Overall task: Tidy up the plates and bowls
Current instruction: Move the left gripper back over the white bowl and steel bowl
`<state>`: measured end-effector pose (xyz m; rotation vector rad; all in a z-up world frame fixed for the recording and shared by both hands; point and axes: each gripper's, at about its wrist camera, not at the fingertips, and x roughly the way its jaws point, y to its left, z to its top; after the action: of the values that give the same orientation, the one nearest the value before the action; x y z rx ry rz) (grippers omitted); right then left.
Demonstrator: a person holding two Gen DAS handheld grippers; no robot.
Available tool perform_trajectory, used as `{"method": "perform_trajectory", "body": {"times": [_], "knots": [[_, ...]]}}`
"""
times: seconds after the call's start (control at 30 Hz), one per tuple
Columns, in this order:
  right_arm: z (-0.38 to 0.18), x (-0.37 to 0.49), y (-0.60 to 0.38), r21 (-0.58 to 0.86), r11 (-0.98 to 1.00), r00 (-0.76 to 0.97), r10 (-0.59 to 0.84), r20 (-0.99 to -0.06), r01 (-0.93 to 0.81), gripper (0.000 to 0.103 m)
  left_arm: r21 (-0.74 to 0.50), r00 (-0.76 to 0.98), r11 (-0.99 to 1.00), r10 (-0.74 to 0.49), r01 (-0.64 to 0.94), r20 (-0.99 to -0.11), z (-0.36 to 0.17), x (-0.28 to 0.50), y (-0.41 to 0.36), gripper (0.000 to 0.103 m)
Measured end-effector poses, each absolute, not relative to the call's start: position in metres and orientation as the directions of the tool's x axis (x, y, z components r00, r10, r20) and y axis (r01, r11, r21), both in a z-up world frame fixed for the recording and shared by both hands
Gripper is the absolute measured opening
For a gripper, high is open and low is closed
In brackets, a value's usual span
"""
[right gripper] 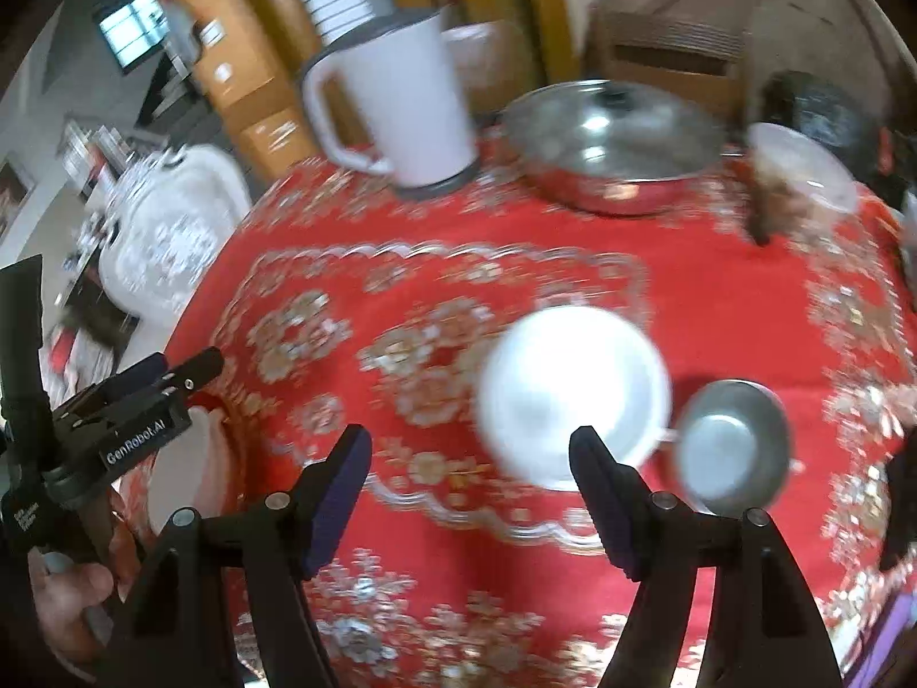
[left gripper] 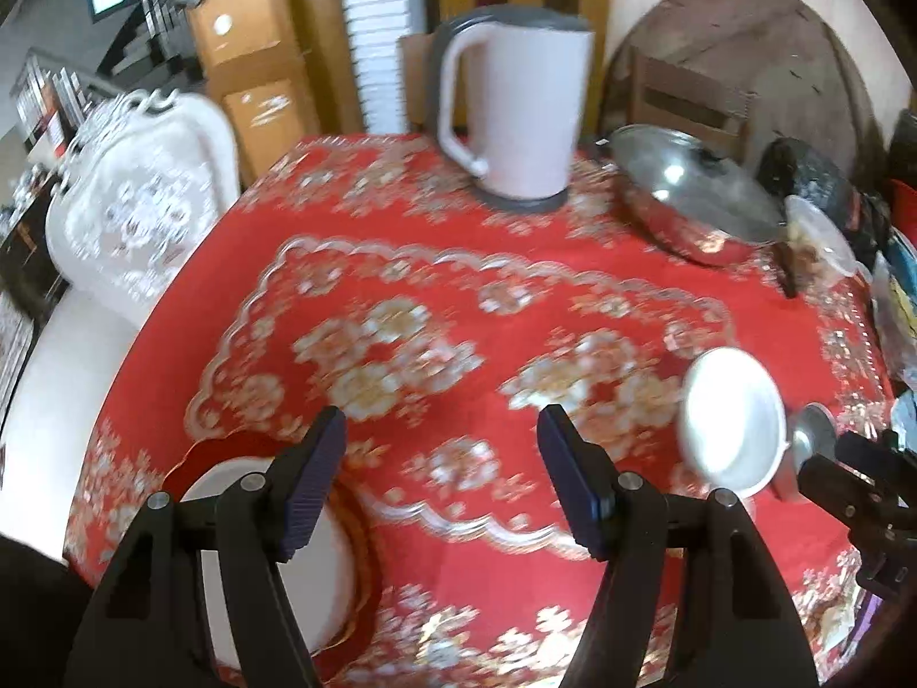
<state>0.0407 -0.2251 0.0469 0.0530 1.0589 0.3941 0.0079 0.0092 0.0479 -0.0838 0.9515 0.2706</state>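
We've got both tools low over the red tablecloth (left gripper: 458, 264) here, and neither is carrying anything: the left gripper (left gripper: 441, 481) has its jaws spread wide with only cloth between them, and the right gripper (right gripper: 470, 493) is just as wide open. Why so open? Our guess is that both are set up for a rim grab, since crockery edges need a broad mouth. The white bowl (right gripper: 573, 395) sits just beyond the right tool's tip at about one o'clock in its view, touching or nearly touching the small steel bowl (right gripper: 731, 447) at two to three o'clock; the blur won't let us say which. From the left wrist view that same white bowl (left gripper: 731, 418) is off at three o'clock, well apart from the left jaws. The left tool hangs over the white plate (left gripper: 269, 550) at seven o'clock, which seems to lie on a red-rimmed plate, so we read that corner as the stacking spot. At the far side, twelve o'clock, the kettle (left gripper: 516, 109) and lidded steel pan (left gripper: 693, 195) stand out of the way, leaving the middle free. Our judgement: the white bowl is the right tool's next pick, and the steel bowl crowding it could get nudged.
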Motion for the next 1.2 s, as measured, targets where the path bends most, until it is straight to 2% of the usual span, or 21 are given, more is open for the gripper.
{"method": "perform_trajectory", "body": {"times": [0.47,0.93,1.2], "knots": [[0.057,0.034,-0.316,0.237,0.966,0.489,0.259,-0.833,-0.106,0.078,0.05,0.599,0.989,0.124,-0.138,-0.791,0.063,0.04,-0.06,0.069],[0.062,0.041,-0.339,0.247,0.966,0.51,0.252,-0.822,-0.079,0.078,0.11,0.649,0.989,0.147,-0.098,-0.746,0.085,0.06,-0.081,0.069],[0.061,0.049,-0.341,0.251,0.964,0.506,0.263,-0.821,-0.092,0.078,0.1,0.654,0.991,0.136,-0.092,-0.744,0.088,0.071,-0.092,0.069]]}}
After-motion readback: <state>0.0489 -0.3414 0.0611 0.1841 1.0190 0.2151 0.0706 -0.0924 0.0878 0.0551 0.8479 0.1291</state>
